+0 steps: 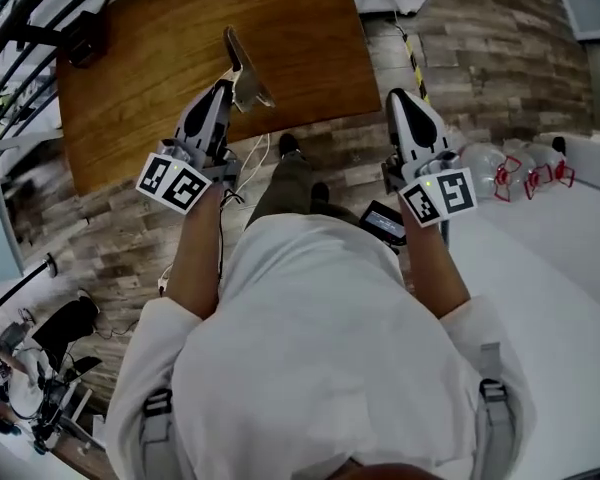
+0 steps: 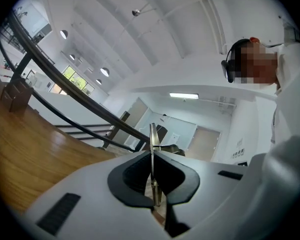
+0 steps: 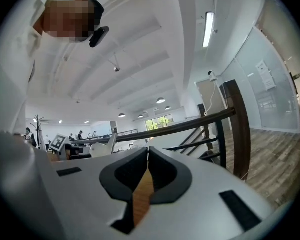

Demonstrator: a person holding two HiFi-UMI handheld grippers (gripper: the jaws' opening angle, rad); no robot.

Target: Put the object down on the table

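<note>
A thin, flat metal piece (image 1: 244,71) sticks out ahead of my left gripper (image 1: 224,88), which is shut on it. It hangs over the near part of the brown wooden table (image 1: 150,58). In the left gripper view the metal piece (image 2: 152,141) shows edge-on, pinched between the dark pads (image 2: 135,176) of the left gripper (image 2: 152,154). My right gripper (image 1: 401,98) is at the table's near right corner, over the plank floor. The right gripper (image 3: 147,150) has its tips together with nothing between them.
Clear plastic bottles with red caps (image 1: 512,171) lie on a white surface (image 1: 560,268) at the right. A black railing (image 1: 40,13) runs past the table's far left. A small black device (image 1: 383,222) hangs near the person's right side. Cables and gear (image 1: 40,368) clutter the lower left.
</note>
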